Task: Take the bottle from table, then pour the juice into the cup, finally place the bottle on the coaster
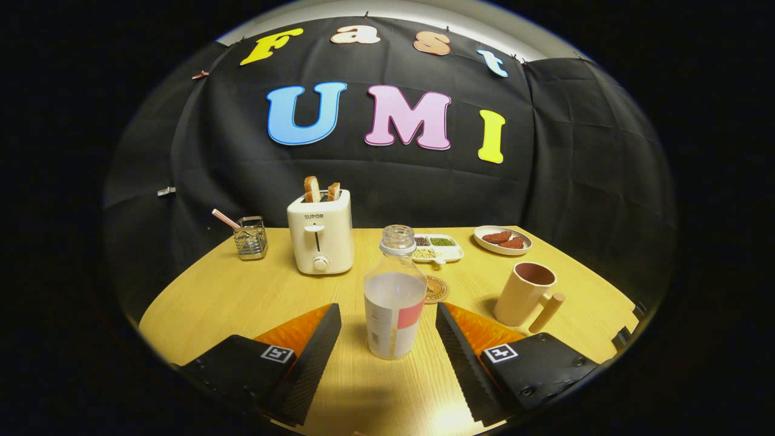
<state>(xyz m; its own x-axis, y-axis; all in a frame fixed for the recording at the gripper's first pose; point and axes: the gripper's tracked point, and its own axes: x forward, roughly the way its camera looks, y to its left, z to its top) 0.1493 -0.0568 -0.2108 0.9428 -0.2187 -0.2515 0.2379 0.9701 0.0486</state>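
A clear uncapped bottle (394,297) with whitish juice and a white-and-red label stands upright on the wooden table (242,297). It sits between my two fingertips, with a gap on each side. My gripper (388,316) is open; its black fingers (315,351) touch nothing. A round brown coaster (437,289) lies just behind the bottle, partly hidden by it. Right of the right finger stands a beige cup (524,293) with a wooden handle, upright and dark inside.
A white toaster (321,236) with two bread slices stands at the back left. A wire holder (250,237) with a straw is further left. A divided dish of beans (437,247) and a plate of reddish food (502,239) lie at the back right.
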